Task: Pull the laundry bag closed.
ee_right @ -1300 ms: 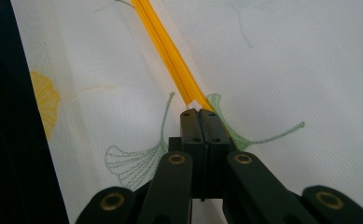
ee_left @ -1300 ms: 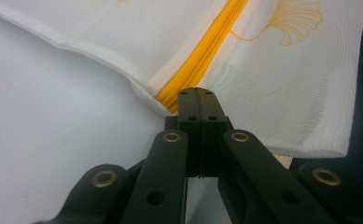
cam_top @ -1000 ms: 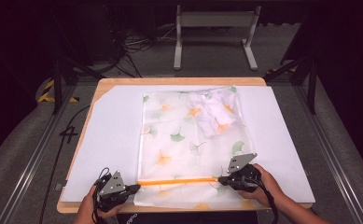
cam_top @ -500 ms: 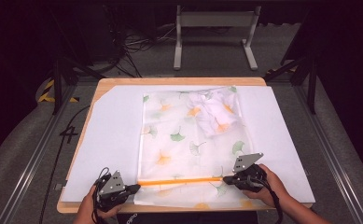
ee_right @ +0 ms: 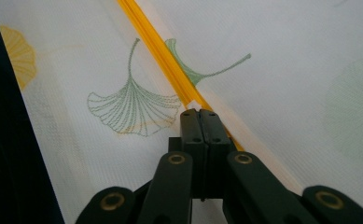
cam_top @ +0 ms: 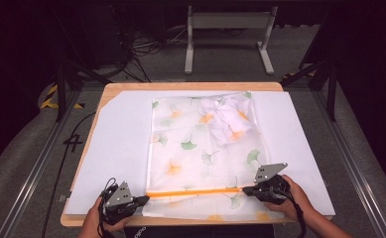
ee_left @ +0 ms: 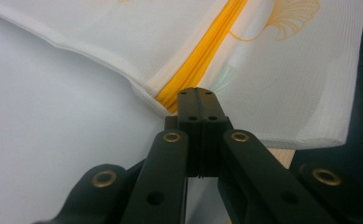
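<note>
Currently both jaws fully closed: left hand-held gripper (cam_top: pixel 143 200) pinches the orange zipper (cam_top: pixel 195 191) end at lower left of the mesh laundry bag (cam_top: pixel 205 148), right hand-held gripper (cam_top: pixel 246 190) clamps its other end, lower right; bag flat mid-tabletop (cam_top: pixel 111 94).

White sheet (cam_top: pixel 121 148) over wooden table (cam_top: pixel 190 86) — metal stand (cam_top: pixel 227 22) behind

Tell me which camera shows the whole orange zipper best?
The high view: the orange zipper runs in full across the mesh bag, from the left gripper to the right gripper. The left gripper view and the right gripper view each show one close-up end at shut jaws.
</note>
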Tool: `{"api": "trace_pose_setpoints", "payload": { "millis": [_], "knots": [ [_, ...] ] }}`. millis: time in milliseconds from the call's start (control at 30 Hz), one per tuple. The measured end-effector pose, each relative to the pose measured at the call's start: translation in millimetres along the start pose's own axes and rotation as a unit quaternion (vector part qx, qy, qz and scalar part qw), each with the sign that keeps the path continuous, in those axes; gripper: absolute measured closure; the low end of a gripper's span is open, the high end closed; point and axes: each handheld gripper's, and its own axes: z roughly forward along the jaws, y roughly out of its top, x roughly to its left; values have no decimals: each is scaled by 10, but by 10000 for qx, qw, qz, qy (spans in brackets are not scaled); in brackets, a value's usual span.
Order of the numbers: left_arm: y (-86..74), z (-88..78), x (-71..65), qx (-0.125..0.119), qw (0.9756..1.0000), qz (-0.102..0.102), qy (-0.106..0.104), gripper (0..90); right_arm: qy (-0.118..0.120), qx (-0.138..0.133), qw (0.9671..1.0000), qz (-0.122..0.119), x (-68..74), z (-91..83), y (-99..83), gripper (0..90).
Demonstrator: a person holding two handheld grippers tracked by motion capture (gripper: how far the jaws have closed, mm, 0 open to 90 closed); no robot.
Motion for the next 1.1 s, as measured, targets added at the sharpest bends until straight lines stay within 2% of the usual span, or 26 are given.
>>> {"api": "trace_pose_setpoints", "payload": {
  "millis": [1100],
  "knots": [
    [-4, -1, 4, -8, 10000, -17, -8, 900, -219, -78, 9993, 309, -116, -209, -249, 900]
  ]
}}
